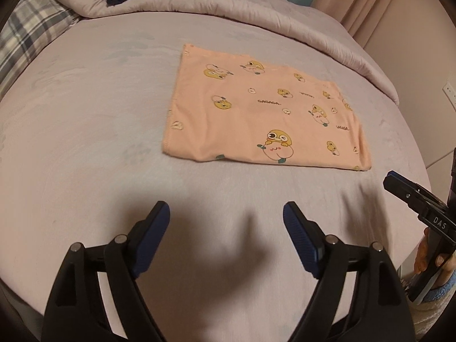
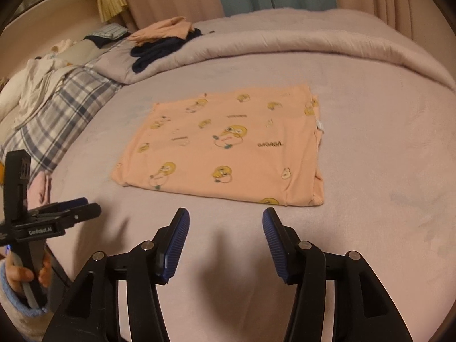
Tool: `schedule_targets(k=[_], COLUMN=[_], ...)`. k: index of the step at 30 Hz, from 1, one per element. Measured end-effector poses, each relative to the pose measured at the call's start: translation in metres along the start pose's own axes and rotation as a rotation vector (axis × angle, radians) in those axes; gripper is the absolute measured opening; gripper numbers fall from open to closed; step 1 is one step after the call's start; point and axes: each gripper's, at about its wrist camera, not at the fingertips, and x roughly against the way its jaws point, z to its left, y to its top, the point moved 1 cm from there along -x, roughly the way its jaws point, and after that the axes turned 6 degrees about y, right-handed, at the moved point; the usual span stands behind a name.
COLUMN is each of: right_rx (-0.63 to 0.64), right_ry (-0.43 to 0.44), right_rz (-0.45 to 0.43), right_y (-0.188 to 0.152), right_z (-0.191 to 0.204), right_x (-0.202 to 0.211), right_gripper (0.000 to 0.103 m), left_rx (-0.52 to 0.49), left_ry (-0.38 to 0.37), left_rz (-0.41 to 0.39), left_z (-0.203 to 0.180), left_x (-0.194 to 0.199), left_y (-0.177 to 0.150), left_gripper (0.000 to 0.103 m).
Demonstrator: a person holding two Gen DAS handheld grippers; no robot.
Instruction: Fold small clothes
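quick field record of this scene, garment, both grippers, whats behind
garment: peach cartoon-print cloth, folded into a flat rectangle
surface: lilac bed sheet
left gripper: open, nothing between its pads, short of the cloth's near edge
right gripper: open, empty, also short of the cloth
behind: rolled lilac duvet with dark navy clothes and a peach garment on top
side: plaid bedding

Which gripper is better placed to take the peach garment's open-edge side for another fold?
Likely right. The right gripper is open and empty, and the peach garment's layered open edges lie on its side. The left gripper, also open, faces the smooth hemmed side.
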Motion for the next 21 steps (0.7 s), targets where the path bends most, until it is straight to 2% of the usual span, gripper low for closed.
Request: schedule_targets(k=[4, 5, 6, 8, 10, 13, 15, 18, 21], right_rx=[0.028, 0.032, 0.034, 0.045, 0.061, 0.074, 0.070, 0.072, 0.083], right_ry=[0.020, 0.025, 0.024, 0.030, 0.031, 0.023, 0.025, 0.040, 0.041], right_rz=[-0.026, -0.033, -0.037, -0.046, -0.042, -0.033, -0.019, 0.000, 0.021], right_y=[0.001, 0.002, 0.002, 0.003, 0.008, 0.015, 0.018, 0.020, 0.023], right_z=[0.013, 0.017, 0.019, 0.024, 0.029, 0.034, 0.036, 0.039, 0.039], right_x=[0.012, 0.015, 0.016, 0.019, 0.015, 0.002, -0.009, -0.023, -0.034], right_gripper=[0.058, 0.062, 0.066, 0.068, 0.069, 0.069, 0.069, 0.069, 0.069], left_rx=[0.052, 0.066, 0.076, 0.085, 0.095, 0.140, 0.197, 0.315, 0.407], left_ry=[-0.015, -0.029, -0.037, -0.051, -0.076, -0.137, -0.192, -0.322, -0.379], left_rz=[-0.019, -0.030, -0.039, -0.061, -0.078, -0.054, -0.023, 0.019, 0.041], left_z=[0.011, 0.013, 0.014, 0.015, 0.015, 0.022, 0.031, 0.050, 0.067], left_x=[0.019, 0.025, 0.030, 0.038, 0.043, 0.036, 0.026, 0.005, -0.016], left_y=[-0.006, -0.007, -0.007, -0.006, -0.003, 0.007, 0.013, 0.020, 0.029], left_gripper=[0.082, 0.085, 0.092, 0.103, 0.102, 0.102, 0.102, 0.102, 0.102])
